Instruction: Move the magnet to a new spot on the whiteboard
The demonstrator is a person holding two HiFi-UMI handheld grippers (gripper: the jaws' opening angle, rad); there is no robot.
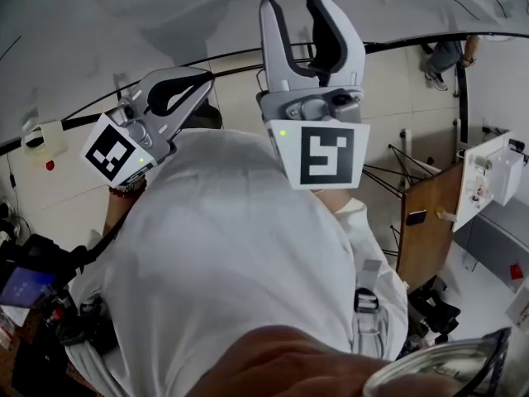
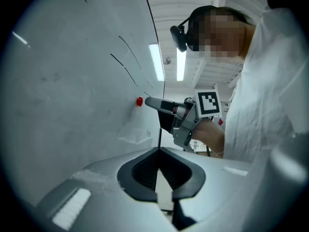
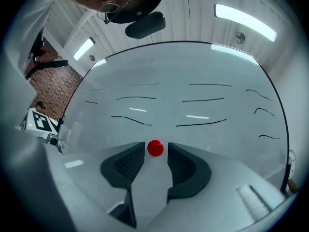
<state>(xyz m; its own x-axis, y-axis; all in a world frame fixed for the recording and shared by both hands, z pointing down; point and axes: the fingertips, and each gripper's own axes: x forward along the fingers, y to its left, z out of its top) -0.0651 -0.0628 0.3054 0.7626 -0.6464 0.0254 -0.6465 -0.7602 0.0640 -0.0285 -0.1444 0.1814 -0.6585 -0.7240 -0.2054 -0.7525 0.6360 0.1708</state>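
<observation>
One whiteboard (image 3: pixel 193 71). One red magnet (image 3: pixel 155 148) on it. About ten black pen strokes (image 3: pixel 200 100) on the board; the faintest are hard to count.

Two grippers, the left gripper (image 1: pixel 202 81) and the right gripper (image 1: pixel 291 0), each with two fingers, so four in all. Two marker cubes, the left cube (image 1: pixel 111 155) and the right cube (image 1: pixel 326 154).

One clear holder (image 2: pixel 134 135) on the board. Two ceiling lights, a near light (image 3: pixel 246 21) and a far light (image 3: pixel 84 47). One person in white (image 1: pixel 231 263).
</observation>
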